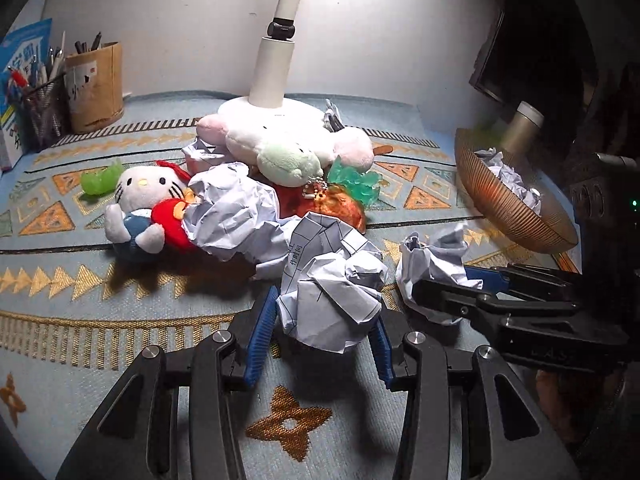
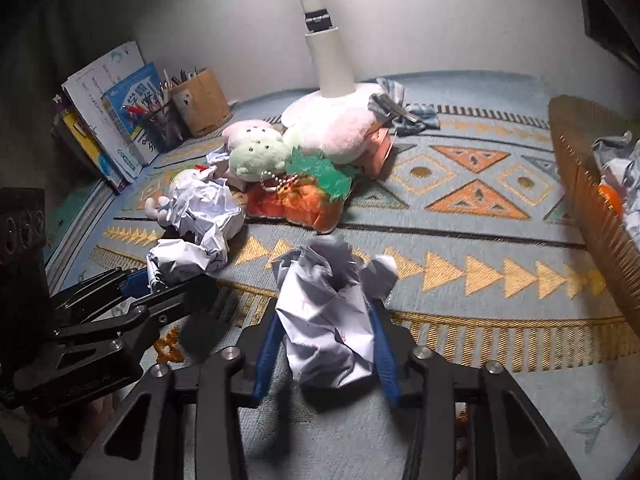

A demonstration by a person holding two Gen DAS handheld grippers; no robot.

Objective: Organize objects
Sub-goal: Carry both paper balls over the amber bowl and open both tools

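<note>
Paper balls are mid-sort; basket (image 1: 516, 216) at right already holds several crumpled wads, so part of the clearing looks done; left gripper (image 1: 316, 336) is clamped on one paper ball (image 1: 332, 292) low over the mat (image 1: 120, 320); right gripper (image 2: 324, 340) has its blue pads against another wad (image 2: 328, 312), which looks gripped, with one edge motion-blurred; both held balls sit near the front of the mat, well short of the basket; left over: a big paper ball (image 1: 232, 216) against the cat plush (image 1: 140, 208), one more scrap (image 1: 204, 152) behind it under the white plush (image 1: 280, 140); toys not yet sorted: frog plush (image 1: 290, 160), orange pouch (image 1: 336, 204), green slime toy (image 1: 98, 182), all heaped by the lamp (image 1: 276, 68); judged roughly halfway on paper, toys untouched; next is carrying both wads to the basket.
</note>
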